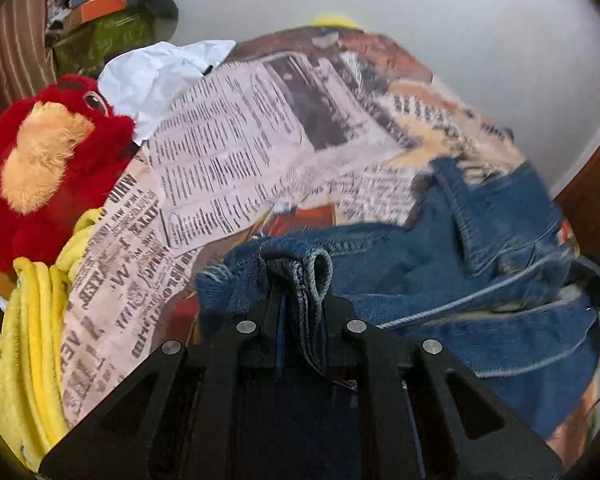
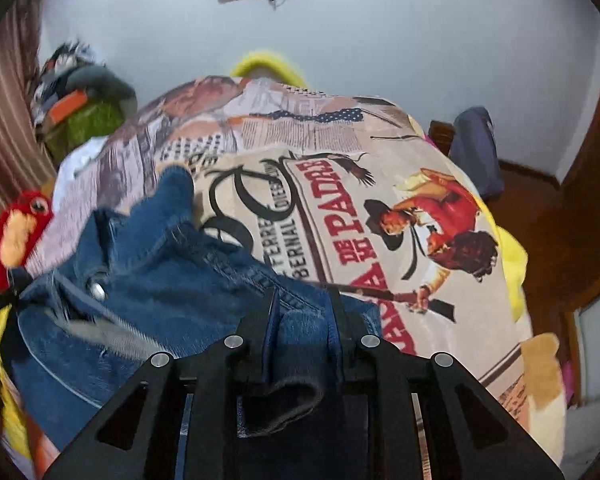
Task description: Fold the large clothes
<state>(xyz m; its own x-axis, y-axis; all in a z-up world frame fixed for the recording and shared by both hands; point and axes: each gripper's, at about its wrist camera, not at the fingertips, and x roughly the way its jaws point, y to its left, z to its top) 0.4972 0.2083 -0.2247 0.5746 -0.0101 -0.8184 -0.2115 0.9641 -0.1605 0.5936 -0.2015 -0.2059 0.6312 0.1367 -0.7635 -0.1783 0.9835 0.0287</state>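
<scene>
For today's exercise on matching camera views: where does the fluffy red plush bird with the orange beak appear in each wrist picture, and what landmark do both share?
Left wrist view: the fluffy red plush bird with the orange beak is large at the left edge, beside the printed bedspread.
Right wrist view: small at the far left edge, behind the blue denim garment.
Shared landmark: the orange box on the green bag, upper left.

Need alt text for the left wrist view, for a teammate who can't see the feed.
The left claw is shut on a bunched hem of a blue denim garment, which is draped over a bed cover printed like old newspapers. A red plush toy and yellow fabric lie to the left, with a white wall behind.
</scene>
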